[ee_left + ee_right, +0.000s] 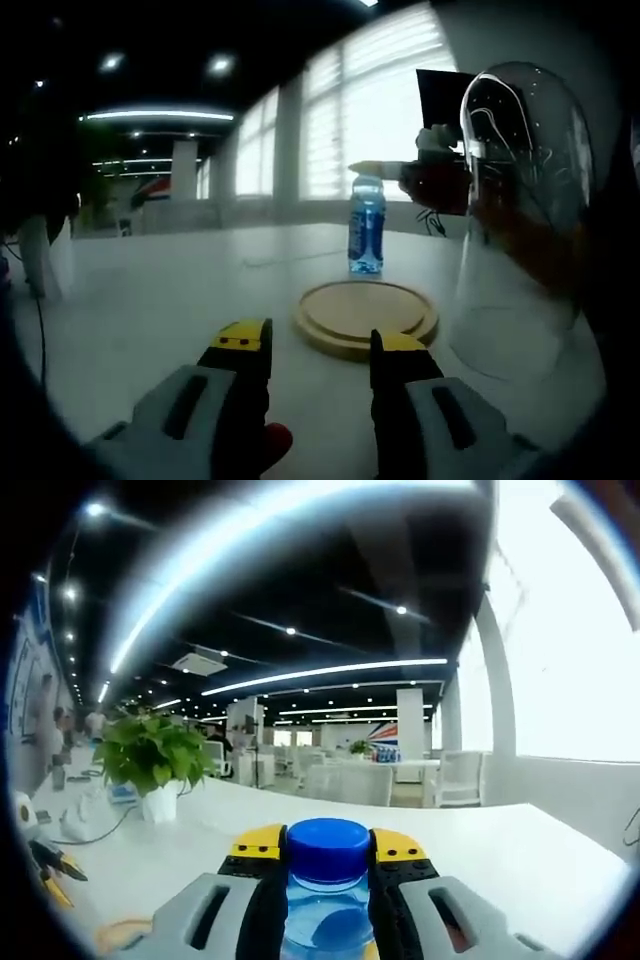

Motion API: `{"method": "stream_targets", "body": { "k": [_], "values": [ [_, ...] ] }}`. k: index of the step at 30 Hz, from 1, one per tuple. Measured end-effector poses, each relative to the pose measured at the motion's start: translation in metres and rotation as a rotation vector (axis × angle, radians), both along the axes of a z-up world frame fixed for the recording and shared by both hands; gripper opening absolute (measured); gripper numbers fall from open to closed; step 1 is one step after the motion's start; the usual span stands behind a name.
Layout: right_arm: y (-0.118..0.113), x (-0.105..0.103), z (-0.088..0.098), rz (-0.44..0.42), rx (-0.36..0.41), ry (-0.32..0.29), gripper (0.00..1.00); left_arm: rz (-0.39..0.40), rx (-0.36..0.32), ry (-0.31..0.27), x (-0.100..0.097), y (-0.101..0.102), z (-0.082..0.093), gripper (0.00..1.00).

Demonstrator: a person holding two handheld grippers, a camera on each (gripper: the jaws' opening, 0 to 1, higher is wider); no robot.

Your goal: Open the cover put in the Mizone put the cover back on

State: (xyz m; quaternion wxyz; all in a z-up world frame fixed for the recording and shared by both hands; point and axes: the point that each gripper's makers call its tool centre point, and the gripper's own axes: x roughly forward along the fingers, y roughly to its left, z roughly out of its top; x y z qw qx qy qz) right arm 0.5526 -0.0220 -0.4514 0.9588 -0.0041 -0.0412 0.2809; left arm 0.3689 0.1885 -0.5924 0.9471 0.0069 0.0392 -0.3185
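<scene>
Beside wooden base (365, 317): cover (520, 210) off | left gripper (320, 350) jaws apart, empty | right gripper (328, 855) clamps Mizone (328, 900) | risk: bottle tips if released off-centre.

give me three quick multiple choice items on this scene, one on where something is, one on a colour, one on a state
1. Where does the glass cover stand?
A. on the wooden base
B. on the table beside the wooden base
C. on top of the bottle

2. What colour is the bottle cap?
A. blue
B. red
C. white

3. What are the left tongs doing?
A. gripping the cover
B. gripping the bottle
C. open, holding nothing

Key: 1 B, the cover rests on the table next to the bare wooden base. 2 A, the cap is blue. 3 C, an empty gap shows between their tips.
</scene>
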Motion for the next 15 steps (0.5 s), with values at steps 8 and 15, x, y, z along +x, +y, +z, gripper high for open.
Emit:
{"method": "stream_targets", "body": {
  "k": [8,15],
  "values": [
    [-0.0050,0.0069,0.0002,0.002,-0.003,-0.004,0.25,-0.003,0.003,0.006,0.0001,-0.0007,-0.0021,0.31],
    [-0.0040,0.0068,0.0003,0.010,-0.004,0.000,0.25,-0.003,0.004,0.009,0.0003,-0.0011,-0.0032,0.31]
  ]
}}
